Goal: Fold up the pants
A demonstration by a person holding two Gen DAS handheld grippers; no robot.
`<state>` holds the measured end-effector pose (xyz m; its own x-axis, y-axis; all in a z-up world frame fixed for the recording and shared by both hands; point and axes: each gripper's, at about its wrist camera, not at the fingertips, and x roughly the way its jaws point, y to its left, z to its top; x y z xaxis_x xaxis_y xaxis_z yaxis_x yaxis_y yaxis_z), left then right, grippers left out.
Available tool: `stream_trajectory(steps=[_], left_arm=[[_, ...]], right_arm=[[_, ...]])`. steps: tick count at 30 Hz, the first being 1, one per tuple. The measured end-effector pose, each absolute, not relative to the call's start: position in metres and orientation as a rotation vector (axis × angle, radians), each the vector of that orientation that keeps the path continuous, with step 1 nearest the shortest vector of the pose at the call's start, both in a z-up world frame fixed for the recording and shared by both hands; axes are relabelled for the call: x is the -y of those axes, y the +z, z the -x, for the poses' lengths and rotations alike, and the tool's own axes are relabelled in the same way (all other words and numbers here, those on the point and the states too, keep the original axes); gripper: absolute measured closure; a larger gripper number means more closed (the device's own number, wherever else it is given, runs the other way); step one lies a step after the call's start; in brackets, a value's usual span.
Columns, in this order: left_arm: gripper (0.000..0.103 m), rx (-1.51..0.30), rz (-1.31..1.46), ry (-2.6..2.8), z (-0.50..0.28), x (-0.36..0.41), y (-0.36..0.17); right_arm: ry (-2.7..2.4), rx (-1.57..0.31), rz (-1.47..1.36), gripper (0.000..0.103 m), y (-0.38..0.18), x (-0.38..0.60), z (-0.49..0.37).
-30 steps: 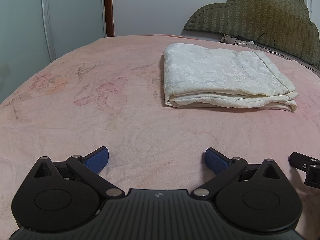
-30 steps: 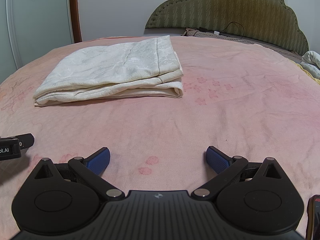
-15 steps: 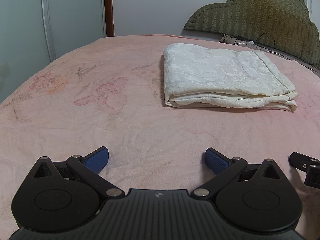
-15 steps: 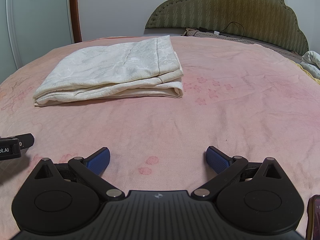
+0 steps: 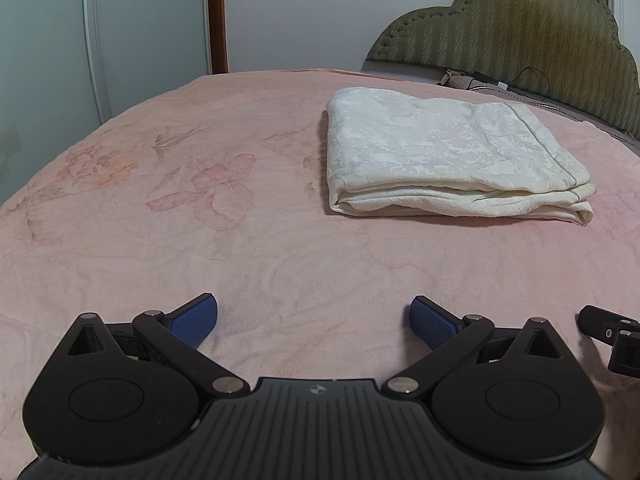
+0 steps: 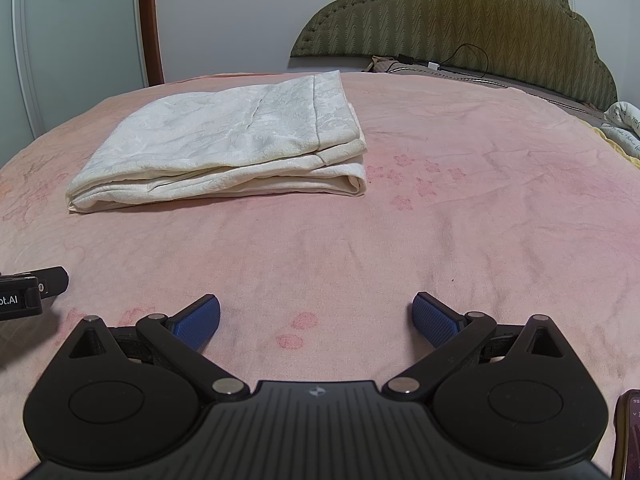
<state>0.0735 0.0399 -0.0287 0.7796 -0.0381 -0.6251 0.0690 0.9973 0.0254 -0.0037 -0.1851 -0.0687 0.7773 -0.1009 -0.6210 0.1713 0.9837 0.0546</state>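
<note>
the cream pants (image 5: 448, 160) lie folded into a flat rectangular stack on the pink bedspread (image 5: 240, 248), in the upper right of the left wrist view and in the upper left of the right wrist view (image 6: 232, 148). the stacked layers show along the near edge, and a stitched hem band runs along the end nearest the headboard. nothing touches the stack.

the left gripper (image 5: 314, 320) sits low over the bedspread at the bottom of its frame, its blue-padded fingers (image 5: 196, 318) spread wide with only bare pink cloth between them. the right gripper (image 6: 316, 318) sits the same way at the bottom of its own frame, fingers (image 6: 434, 318) wide apart and holding nothing. both are well apart from the pants, on the near side of the bed.

a black part of the right gripper shows at the lower right edge of the left wrist view, and a black part of the left gripper, with white lettering, at the left edge of the right wrist view.

faded floral prints mark the bedspread. an olive quilted headboard (image 6: 460, 20) fills the upper right of both frames, with a dark cable (image 6: 464, 54) looping in front of it. a phone (image 6: 628, 432) edge shows at the lower right corner of the right wrist view.
</note>
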Motion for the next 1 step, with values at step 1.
stream_trajectory(steps=[1], left_arm=[[0.000, -0.674, -0.047, -0.058, -0.0737, -0.0401, -0.0287]], right_arm=[[-0.147, -0.665, -0.110, 0.000, -0.0687, 0.1853, 0.0037]])
